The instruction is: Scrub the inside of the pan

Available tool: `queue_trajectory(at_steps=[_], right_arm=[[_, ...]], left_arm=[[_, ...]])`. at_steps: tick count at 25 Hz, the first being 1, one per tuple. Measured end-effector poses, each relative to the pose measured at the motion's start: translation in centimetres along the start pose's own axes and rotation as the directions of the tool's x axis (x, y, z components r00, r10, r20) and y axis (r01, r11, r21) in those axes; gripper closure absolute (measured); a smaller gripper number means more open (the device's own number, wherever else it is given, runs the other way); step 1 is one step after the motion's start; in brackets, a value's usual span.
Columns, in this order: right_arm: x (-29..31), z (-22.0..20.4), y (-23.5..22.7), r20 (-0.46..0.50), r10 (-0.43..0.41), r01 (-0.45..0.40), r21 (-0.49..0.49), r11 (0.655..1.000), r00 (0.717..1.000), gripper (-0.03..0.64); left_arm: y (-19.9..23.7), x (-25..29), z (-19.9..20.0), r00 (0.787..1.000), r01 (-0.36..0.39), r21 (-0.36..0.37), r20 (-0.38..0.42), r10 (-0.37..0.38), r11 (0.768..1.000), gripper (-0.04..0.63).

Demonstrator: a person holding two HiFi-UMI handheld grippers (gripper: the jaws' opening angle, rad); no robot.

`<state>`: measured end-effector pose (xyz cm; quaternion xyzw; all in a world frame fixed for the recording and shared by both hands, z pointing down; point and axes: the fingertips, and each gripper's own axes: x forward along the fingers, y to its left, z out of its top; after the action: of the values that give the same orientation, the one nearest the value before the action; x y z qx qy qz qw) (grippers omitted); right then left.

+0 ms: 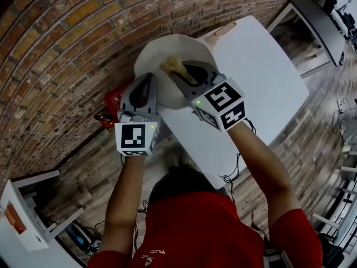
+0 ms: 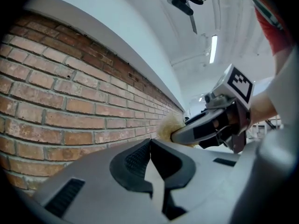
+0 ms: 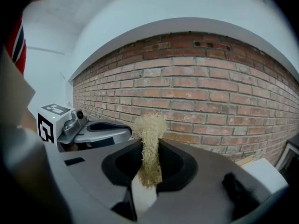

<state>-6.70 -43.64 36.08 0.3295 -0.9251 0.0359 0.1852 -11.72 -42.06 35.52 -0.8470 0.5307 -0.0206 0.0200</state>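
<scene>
Ideally, while the left tongs sit closed, apparently on the rim of the pale pan at the counter's wall end, the right tongs, clamped on the straw-coloured scrubber, press its tuft flat and circle inside.

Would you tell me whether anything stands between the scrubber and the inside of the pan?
Nothing visible does: the scrubber, in the right gripper, is over the pan; the left gripper is off at its rim.
</scene>
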Motion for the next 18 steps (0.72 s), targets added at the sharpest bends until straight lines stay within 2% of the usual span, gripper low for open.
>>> queue_trajectory(at_steps=[5, 9, 13, 18], right_arm=[[3.9, -2.9, -1.5, -0.118, 0.025, -0.020, 0.041, 0.999, 0.993, 0.529], [7.1, -4.8, -2.3, -0.221, 0.063, -0.053, 0.051, 0.997, 0.973, 0.529], [10.2, -7.6, -2.5, -0.349, 0.107, -0.091, 0.061, 0.994, 0.931, 0.529], [13.1, -11.0, -2.3, -0.488, 0.134, -0.105, 0.087, 0.991, 0.863, 0.529]], left_arm=[[0.7, 1.7, -2.0, 1.000, -0.003, 0.015, -0.020, 0.003, 1.000, 0.581], [1.9, 2.7, -3.0, 0.999, -0.031, 0.006, -0.028, 0.031, 0.999, 0.581], [2.9, 3.0, -3.6, 0.998, -0.059, -0.006, -0.030, 0.059, 0.998, 0.581], [4.0, 2.9, -4.3, 0.996, -0.079, -0.020, -0.034, 0.078, 0.997, 0.581]])
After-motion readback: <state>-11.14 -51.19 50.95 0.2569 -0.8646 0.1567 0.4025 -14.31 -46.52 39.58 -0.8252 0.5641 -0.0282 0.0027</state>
